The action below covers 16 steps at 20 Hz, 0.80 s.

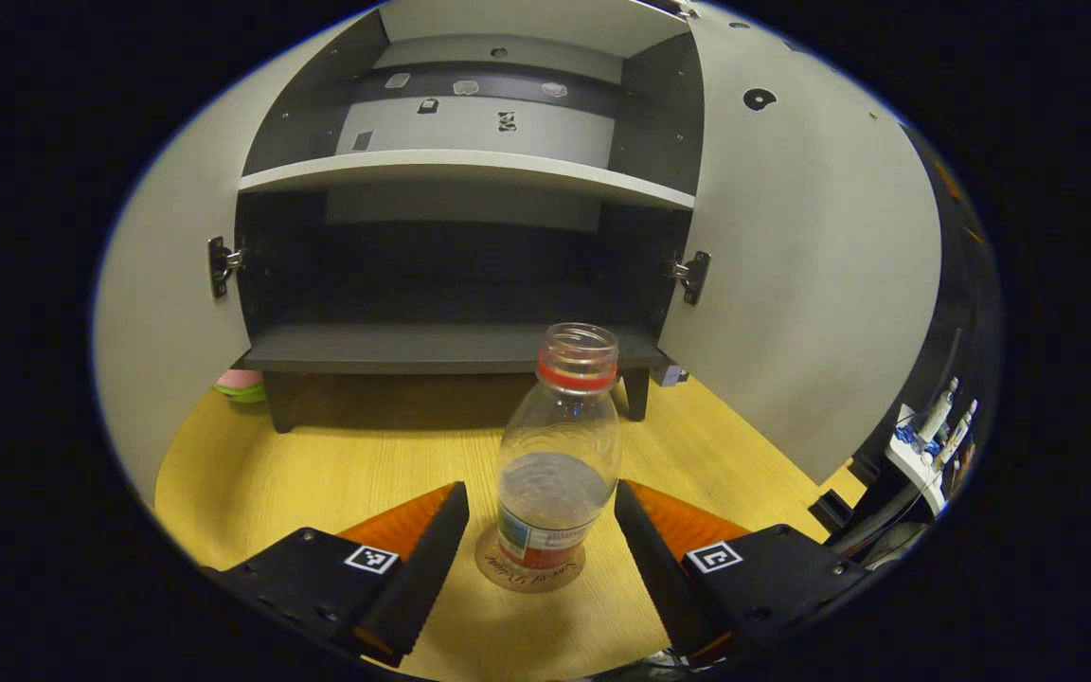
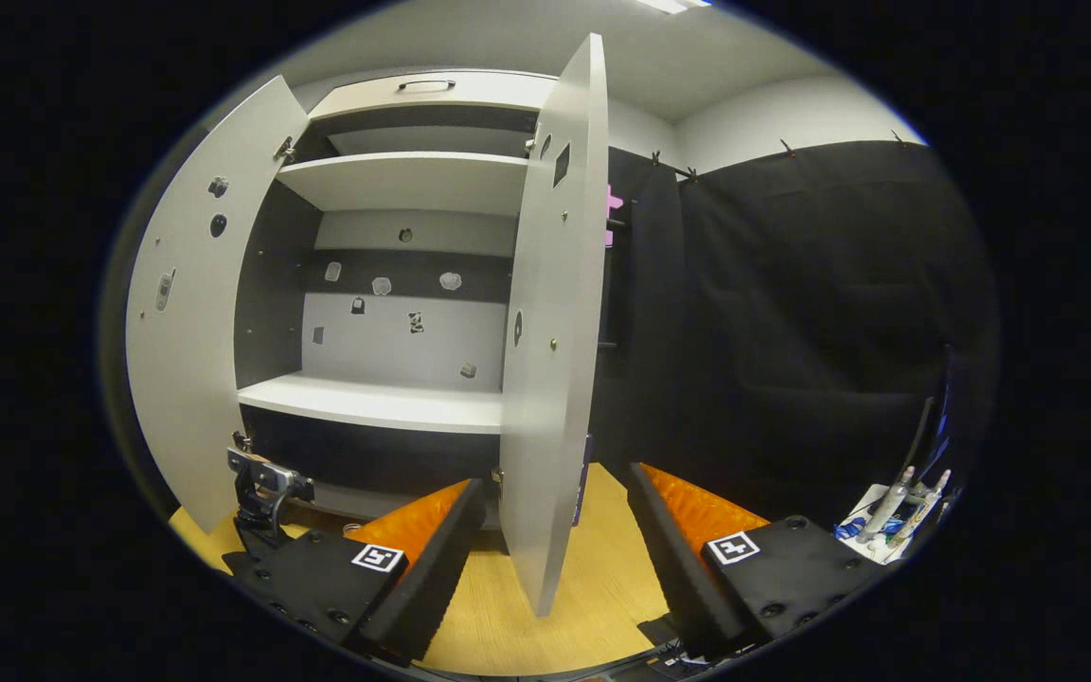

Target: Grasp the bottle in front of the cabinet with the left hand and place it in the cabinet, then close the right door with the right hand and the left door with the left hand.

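A clear, uncapped bottle (image 1: 560,455) with a red neck ring and some liquid stands upright on a round coaster on the yellow table (image 1: 337,464), in front of the cabinet. My left gripper (image 1: 541,507) is open, one finger on each side of the bottle's base, not pressing it. Both cabinet doors stand open: the left door (image 1: 162,322) and the right door (image 1: 792,284). The dark bottom shelf (image 1: 413,346) is bare. In the right gripper view my right gripper (image 2: 555,507) is open, and the lower edge of the right door (image 2: 550,332) hangs between its fingers. The left gripper (image 2: 261,488) shows farther off at the left.
A white upper shelf (image 1: 460,170) spans the cabinet. A pink and green object (image 1: 241,384) lies under the left door. A white stand with small tubes (image 1: 929,440) sits at the far right, by the black cloth wall (image 2: 792,313).
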Available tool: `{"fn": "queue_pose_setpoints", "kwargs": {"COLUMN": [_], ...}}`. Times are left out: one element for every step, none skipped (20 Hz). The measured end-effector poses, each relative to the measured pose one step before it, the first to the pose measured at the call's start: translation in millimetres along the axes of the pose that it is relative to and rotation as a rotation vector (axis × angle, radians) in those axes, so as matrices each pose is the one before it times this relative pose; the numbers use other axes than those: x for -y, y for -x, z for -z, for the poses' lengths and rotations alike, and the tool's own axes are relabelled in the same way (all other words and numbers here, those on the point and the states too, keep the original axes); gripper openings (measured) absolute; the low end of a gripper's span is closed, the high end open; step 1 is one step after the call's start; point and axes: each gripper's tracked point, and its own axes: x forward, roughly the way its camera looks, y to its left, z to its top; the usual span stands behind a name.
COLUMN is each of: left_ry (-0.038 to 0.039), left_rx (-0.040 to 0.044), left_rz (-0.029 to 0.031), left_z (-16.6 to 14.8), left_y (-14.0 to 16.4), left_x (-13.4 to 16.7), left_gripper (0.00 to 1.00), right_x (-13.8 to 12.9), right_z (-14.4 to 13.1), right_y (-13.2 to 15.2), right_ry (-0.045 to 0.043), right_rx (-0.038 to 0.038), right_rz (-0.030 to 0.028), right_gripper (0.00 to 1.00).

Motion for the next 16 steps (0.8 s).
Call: {"fn": "queue_pose_setpoints", "kwargs": {"left_ry": [-0.00477,-0.01043,-0.01091,-0.00879,-0.00514,0.00048,-0.00038,-0.00366,-0.00226,0.00420,0.00979,0.01338,0.01475,0.01107,0.00720,0.00263], "left_rx": [-0.00091,-0.00782,-0.00850,-0.00505,0.00212,0.00617,-0.00081,-0.00535,-0.00309,-0.00094,0.00025,0.00316,0.01125,0.01517,0.02068,0.01706], "left_rz": [-0.00249,-0.00237,-0.00365,-0.00346,-0.00328,0.00097,0.00564,0.00784,-0.00597,-0.00477,-0.00366,-0.00075,-0.00001,0.00036,-0.00030,-0.00617], "left_z": [-0.46,0.46,1.95,-0.19,-1.39,-3.25,-0.47,-1.96,-2.81,-4.75,-4.97,-7.55,-10.56,-13.21,-13.69,-14.49], "left_y": [-6.18,-6.66,-5.38,-3.30,-2.50,-1.43,2.44,1.77,2.61,2.93,3.32,4.99,6.25,5.16,5.49,5.23], "left_x": [1.19,0.77,-0.54,-0.78,-1.28,0.49,2.49,0.66,-2.96,-2.21,-2.26,-3.21,-2.71,-2.93,-2.52,-4.08], "left_gripper": [0.95,0.95,0.94,0.94,0.93,0.91,0.78,0.78,0.77,0.78,0.77,0.77,0.77,0.77,0.77,0.77], "right_x": [0.45,0.50,-0.36,-0.56,-0.40,-0.40,-0.76,-1.16,-1.68,-1.17,-1.65,-2.53,-2.50,-2.52,-1.98,-1.94], "right_z": [0.95,2.60,2.16,1.50,0.29,0.17,-0.25,-1.29,-1.49,-1.32,0.21,0.04,-0.76,-0.20,-0.81,-1.17], "right_y": [-2.76,-2.35,-1.38,-1.84,-1.05,-0.93,-1.28,-0.29,-0.19,-0.44,0.66,-0.56,1.01,0.66,0.38,0.59], "right_ry": [-0.00332,-0.00380,-0.00325,-0.00189,-0.00034,0.00085,-0.00051,-0.00116,0.00096,0.00206,0.00122,-0.00047,-0.00173,-0.00258,-0.00258,-0.00236], "right_rx": [-0.00273,-0.00601,-0.00735,-0.00601,-0.00249,0.00022,0.00216,0.00353,0.00430,0.00438,0.00238,-0.00016,-0.00083,0.00004,0.00184,0.00307], "right_rz": [-0.00022,0.00034,-0.00245,-0.00280,-0.00197,-0.00202,-0.00218,-0.00264,-0.00298,-0.00214,-0.00361,-0.00652,-0.00764,-0.00739,-0.00700,-0.00505], "right_gripper": [1.00,1.00,1.00,1.00,1.00,1.00,1.00,1.00,1.00,1.00,1.00,1.00,1.00,1.00,1.00,1.00]}}
